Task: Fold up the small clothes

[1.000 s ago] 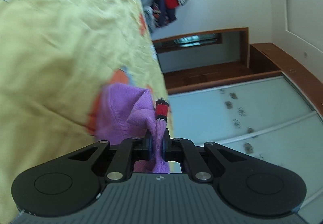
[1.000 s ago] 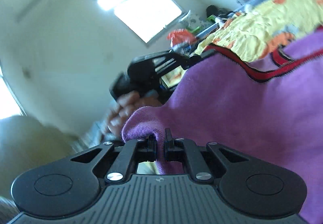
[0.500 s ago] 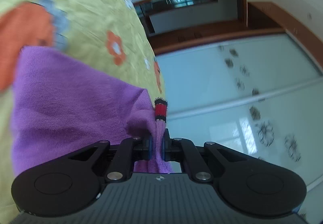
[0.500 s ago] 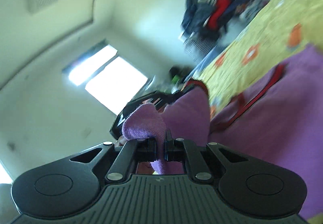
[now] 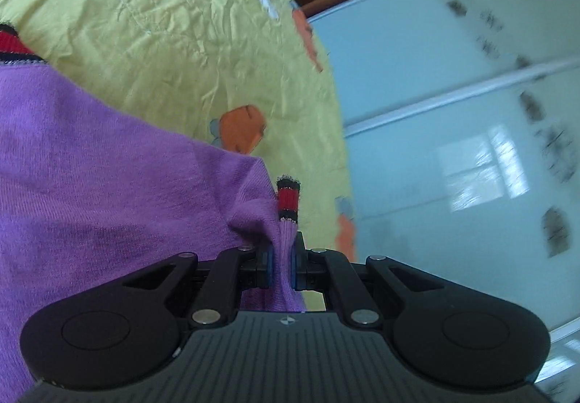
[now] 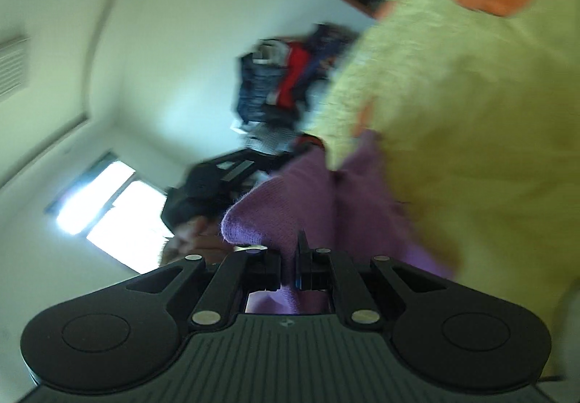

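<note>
the purple sweater [image 5: 108,185] is held over the yellow floral bedsheet [image 5: 188,51], part of it resting there; the left gripper [image 5: 282,267] is clamped on the edge by the red-and-black striped trim [image 5: 288,200], the right gripper [image 6: 289,270] is pinched on another purple fold [image 6: 275,218]; two grips likely keep the edge taut for laying flat; the right view is blurred.
</note>
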Demonstrator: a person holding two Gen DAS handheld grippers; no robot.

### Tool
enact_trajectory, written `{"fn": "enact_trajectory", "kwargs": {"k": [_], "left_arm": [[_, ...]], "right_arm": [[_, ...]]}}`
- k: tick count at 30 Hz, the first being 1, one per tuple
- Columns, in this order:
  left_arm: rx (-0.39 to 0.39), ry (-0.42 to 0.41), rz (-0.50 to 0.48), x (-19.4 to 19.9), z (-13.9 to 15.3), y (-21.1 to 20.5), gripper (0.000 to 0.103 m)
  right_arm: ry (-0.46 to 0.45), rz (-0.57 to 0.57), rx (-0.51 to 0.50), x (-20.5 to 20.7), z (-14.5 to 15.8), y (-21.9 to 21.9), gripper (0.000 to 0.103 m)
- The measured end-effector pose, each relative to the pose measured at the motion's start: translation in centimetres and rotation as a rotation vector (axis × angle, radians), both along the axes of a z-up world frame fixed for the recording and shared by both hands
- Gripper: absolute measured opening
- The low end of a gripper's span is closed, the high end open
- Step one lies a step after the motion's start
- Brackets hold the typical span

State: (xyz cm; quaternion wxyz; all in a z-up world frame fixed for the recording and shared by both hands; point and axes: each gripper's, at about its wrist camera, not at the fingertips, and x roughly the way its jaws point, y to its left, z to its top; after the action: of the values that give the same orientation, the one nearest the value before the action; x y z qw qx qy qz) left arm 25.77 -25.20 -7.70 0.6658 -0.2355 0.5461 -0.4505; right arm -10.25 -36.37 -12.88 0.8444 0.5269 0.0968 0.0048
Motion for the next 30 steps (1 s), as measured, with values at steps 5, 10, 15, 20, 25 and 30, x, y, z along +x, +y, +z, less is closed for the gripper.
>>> {"fn": "enact_trajectory", "kwargs": {"k": [5, 10, 15, 20, 25, 30], "left_arm": [[0.092, -0.027, -0.005, 0.1, -1.3, -1.6, 0.012], [0.082, -0.186, 0.003, -0.2, 3.6, 0.0, 0.016], [0.069, -0.226, -0.02, -4.9, 5.2, 5.6, 0.036], [0.143, -0.288, -0.105, -11.8, 3.1, 10.6, 0.036], [0.35, -0.461, -0.161, -16.3, -0.5, 12.8, 0.021], [0.494, -0.634, -0.177, -17.4, 0.1, 13.7, 0.016]], "right_arm": [[0.128, -0.01, -0.044, -0.7, -0.4, -0.3, 0.036], [0.141, -0.04, -0.3, -3.3, 3.2, -0.5, 0.083], [0.157, 0.04, -0.622, -1.1, 6.2, -0.4, 0.063], [0.162, 0.137, -0.688, 0.1, 6.4, 0.6, 0.033], [0.274, 0.313, -0.694, 1.2, 3.9, 3.2, 0.024], [0.296, 0.338, -0.79, 1.2, 6.2, 4.0, 0.026]]}}
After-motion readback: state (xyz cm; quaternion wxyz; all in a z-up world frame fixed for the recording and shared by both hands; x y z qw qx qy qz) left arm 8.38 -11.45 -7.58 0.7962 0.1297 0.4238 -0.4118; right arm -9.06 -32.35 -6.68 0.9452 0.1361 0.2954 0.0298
